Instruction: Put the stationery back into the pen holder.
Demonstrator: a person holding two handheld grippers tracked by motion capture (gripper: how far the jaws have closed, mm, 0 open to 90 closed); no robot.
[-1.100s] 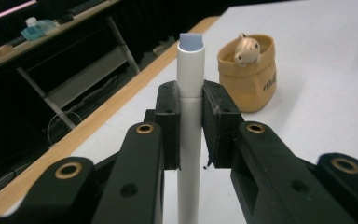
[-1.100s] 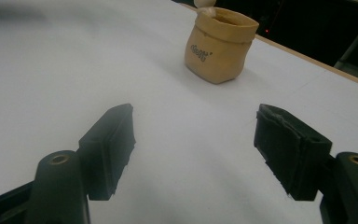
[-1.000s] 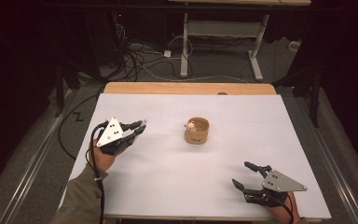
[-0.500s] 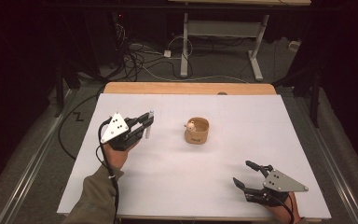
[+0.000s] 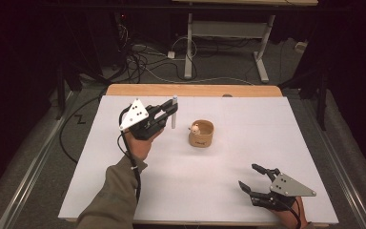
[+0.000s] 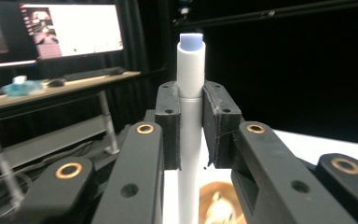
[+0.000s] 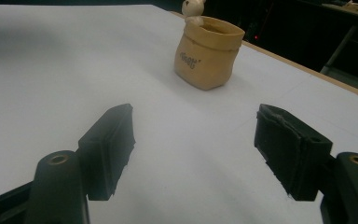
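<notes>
So I've got the left gripper (image 5: 170, 110) clamped on a white marker (image 5: 174, 112), jaws pinched tight around the barrel about a third of the way down from its bluish cap end. It's held upright above the table, just to the left of the little tan pot (image 5: 201, 133) in the high view. Looks to me like the pen is headed into that pot.

What worries me: the marker's a smooth, round plastic tube, and the pads (image 6: 168, 126) only grip a short band of it. Any knock against the rim and I reckon it pivots or slides between them. The pot itself looks light, a soft, sack-shaped thing with a rolled lip and a tiny figure (image 7: 193, 10) perched on the rim. Come in off-centre and I'd probably tip it or shove it across the slick white table (image 5: 124, 191), since nothing is holding it. That figure also eats part of the opening.

The right gripper (image 5: 257, 179) sits low near the table's front right corner, jaws spread wide and empty, well apart from the pot. It could brace the pot, honestly.
</notes>
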